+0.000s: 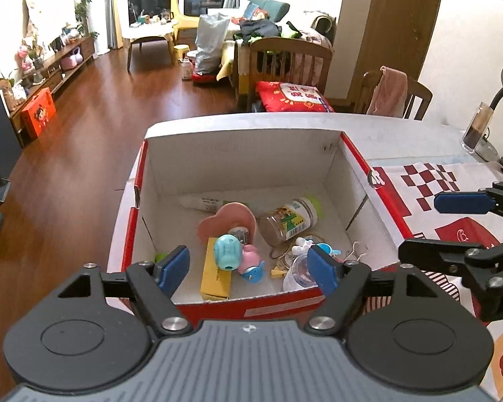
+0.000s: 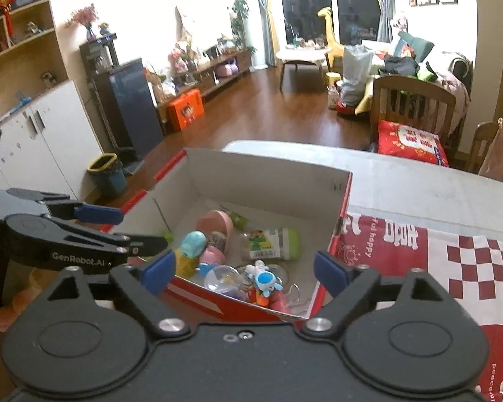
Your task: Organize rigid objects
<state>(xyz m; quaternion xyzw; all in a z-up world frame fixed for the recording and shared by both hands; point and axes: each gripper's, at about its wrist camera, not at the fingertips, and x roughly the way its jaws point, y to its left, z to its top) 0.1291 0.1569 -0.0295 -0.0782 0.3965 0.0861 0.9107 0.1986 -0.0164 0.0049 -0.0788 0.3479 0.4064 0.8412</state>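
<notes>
Both grippers hang over the box's (image 1: 244, 154) near edge, nothing held. Left gripper (image 1: 248, 268) jaws wide; right gripper (image 2: 244, 271) wide too. Toys, a jar (image 1: 290, 221) & a pink dish (image 1: 224, 221) lie on the box floor below.

Box (image 1: 318, 140) top open; far half of floor bare; jar (image 1: 290, 222), toys (image 1: 233, 256) crowd near half.

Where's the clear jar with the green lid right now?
The jar lies on its side inside the red-and-white box, toward the right in the left wrist view, just right of the pink heart-shaped dish and beyond the blue-and-white figure.
</notes>
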